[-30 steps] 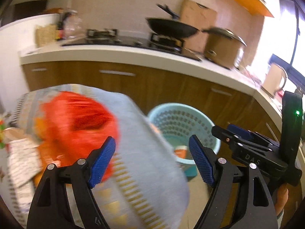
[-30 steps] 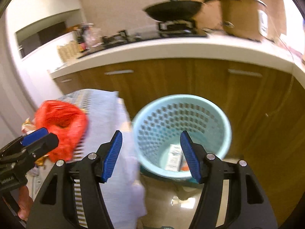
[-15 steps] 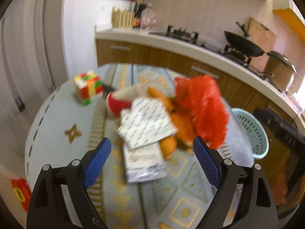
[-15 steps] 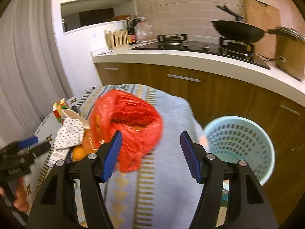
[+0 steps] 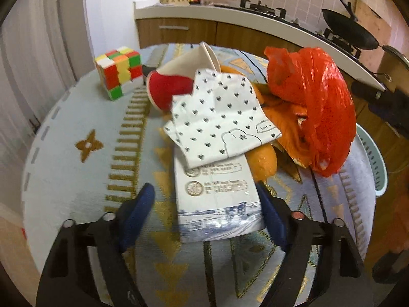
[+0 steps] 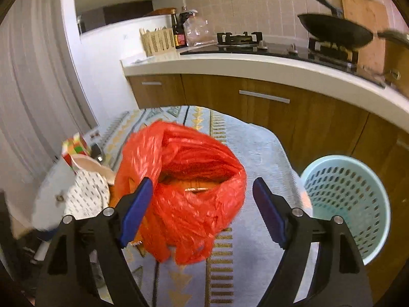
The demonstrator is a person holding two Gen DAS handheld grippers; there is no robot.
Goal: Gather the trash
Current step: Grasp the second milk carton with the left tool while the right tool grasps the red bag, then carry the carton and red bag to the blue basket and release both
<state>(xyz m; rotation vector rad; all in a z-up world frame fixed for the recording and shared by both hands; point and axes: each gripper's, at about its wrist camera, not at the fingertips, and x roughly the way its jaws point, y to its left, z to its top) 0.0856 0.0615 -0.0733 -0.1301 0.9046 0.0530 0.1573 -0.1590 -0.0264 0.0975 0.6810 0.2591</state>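
A white carton with blue print [image 5: 217,192] lies on the patterned tablecloth [image 5: 76,117]. It sits between the jaws of my left gripper [image 5: 204,217], which are closing; a gap still shows at the left pad. A heart-patterned paper [image 5: 217,117] covers the carton's far end. Behind it lie a red-and-white paper cup [image 5: 173,84], an orange [image 5: 263,161] and an orange wrapper [image 5: 283,120]. A crumpled red plastic bag [image 6: 189,192] sits between the opening jaws of my right gripper [image 6: 202,209], unpressed. The light blue basket [image 6: 347,204] stands on the floor to the right.
A colourful puzzle cube [image 5: 118,71] stands at the table's far left. Wooden cabinets under a white counter [image 6: 255,66] run behind the table, with a stove and a black wok [image 6: 334,30]. My right gripper's body [image 5: 378,99] shows at the left wrist view's right edge.
Both views have swung from the basket round to the table. My left gripper has come down around the white carton. My right gripper has closed in on the red bag and its jaws stand wider.
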